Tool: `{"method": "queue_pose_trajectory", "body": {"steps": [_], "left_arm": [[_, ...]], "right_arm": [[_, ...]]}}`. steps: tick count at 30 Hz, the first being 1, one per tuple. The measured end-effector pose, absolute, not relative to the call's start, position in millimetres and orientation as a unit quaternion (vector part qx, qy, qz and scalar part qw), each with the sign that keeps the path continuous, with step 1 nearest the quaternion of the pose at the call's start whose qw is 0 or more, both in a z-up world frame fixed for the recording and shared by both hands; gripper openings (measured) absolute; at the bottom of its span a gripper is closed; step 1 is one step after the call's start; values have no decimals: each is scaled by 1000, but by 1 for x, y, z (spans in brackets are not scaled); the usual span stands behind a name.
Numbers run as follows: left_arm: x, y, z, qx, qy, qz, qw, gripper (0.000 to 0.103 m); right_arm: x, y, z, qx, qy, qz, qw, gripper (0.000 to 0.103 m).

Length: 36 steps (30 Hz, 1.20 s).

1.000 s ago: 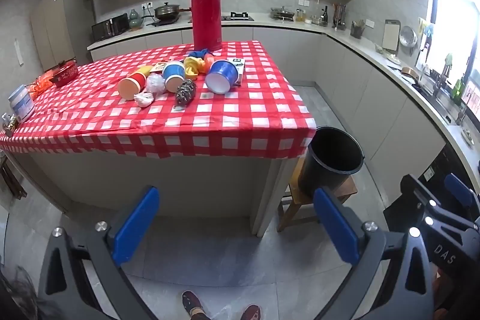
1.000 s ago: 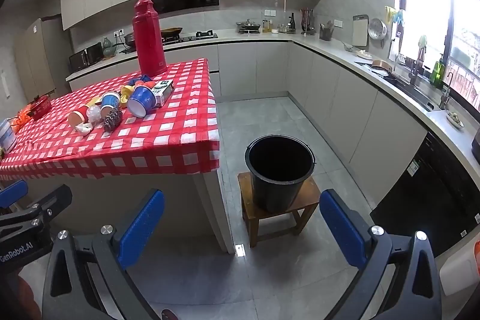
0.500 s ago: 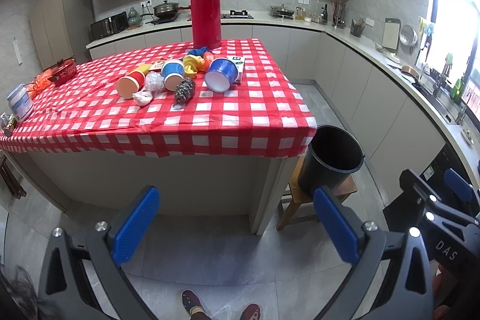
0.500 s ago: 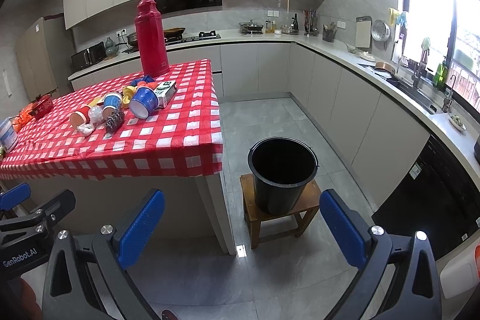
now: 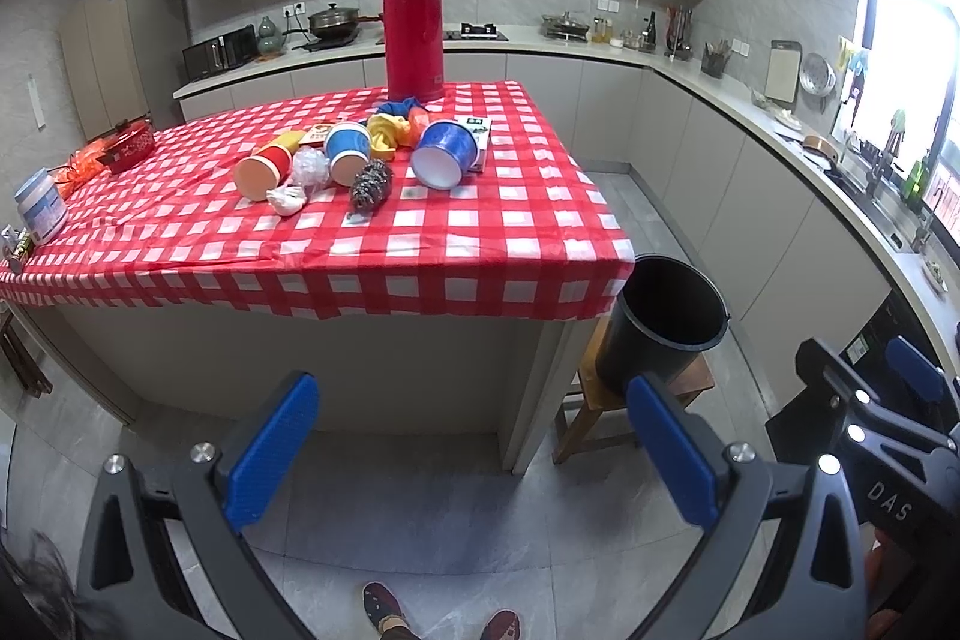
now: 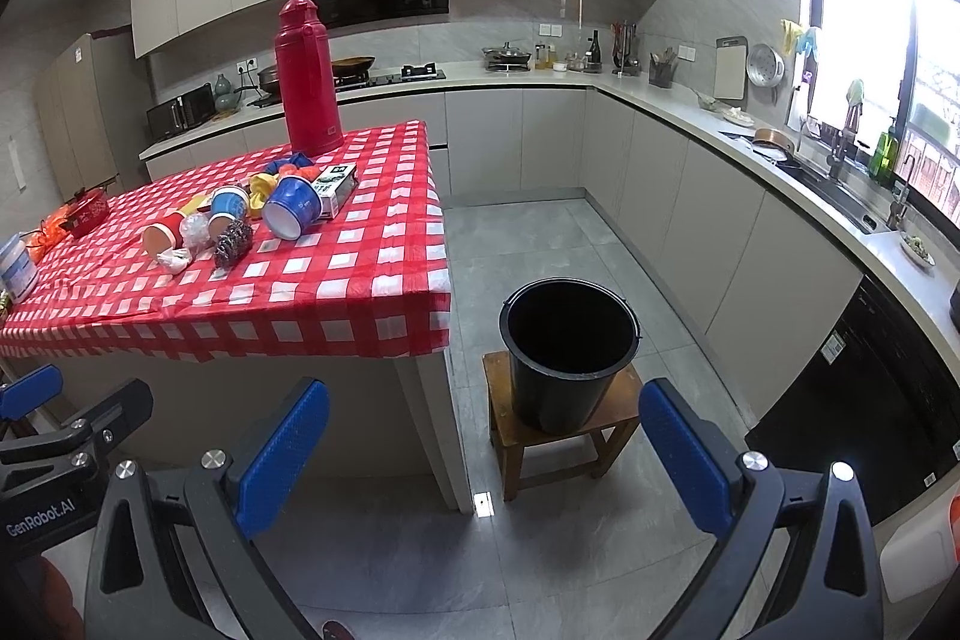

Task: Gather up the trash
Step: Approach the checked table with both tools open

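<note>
Both hand-held grippers have come a little closer to the desk (image 5: 492, 220). Left view: left hand-held gripper (image 5: 474, 451) is wide open, empty; trash (image 5: 360, 160) sits on the desk. Right view: right hand-held gripper (image 6: 483, 454) is wide open, empty, above the floor near the black bucket (image 6: 567, 352).

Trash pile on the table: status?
Left claw open, empty; right claw open, empty. Trash pile untouched on the checked table; black bucket on a stool beside it. Nothing in the way.

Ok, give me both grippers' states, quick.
Left gripper: open, holding nothing.
Right gripper: open, holding nothing.
</note>
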<state>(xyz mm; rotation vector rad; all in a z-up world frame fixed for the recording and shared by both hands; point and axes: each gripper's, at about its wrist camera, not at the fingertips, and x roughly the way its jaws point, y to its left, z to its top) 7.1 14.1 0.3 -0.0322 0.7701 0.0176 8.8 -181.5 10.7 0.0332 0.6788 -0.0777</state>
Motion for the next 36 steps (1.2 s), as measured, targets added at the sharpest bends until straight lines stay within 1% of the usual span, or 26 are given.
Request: {"method": "queue_pose_trajectory", "body": {"steps": [18, 36], "left_arm": [[9, 18, 2, -19, 375, 10, 927, 103], [23, 56, 6, -33, 362, 50, 930, 103]], "right_arm": [[10, -176, 14, 12, 326, -31, 945, 103], [31, -158, 22, 1, 301, 5, 954, 103]]}}
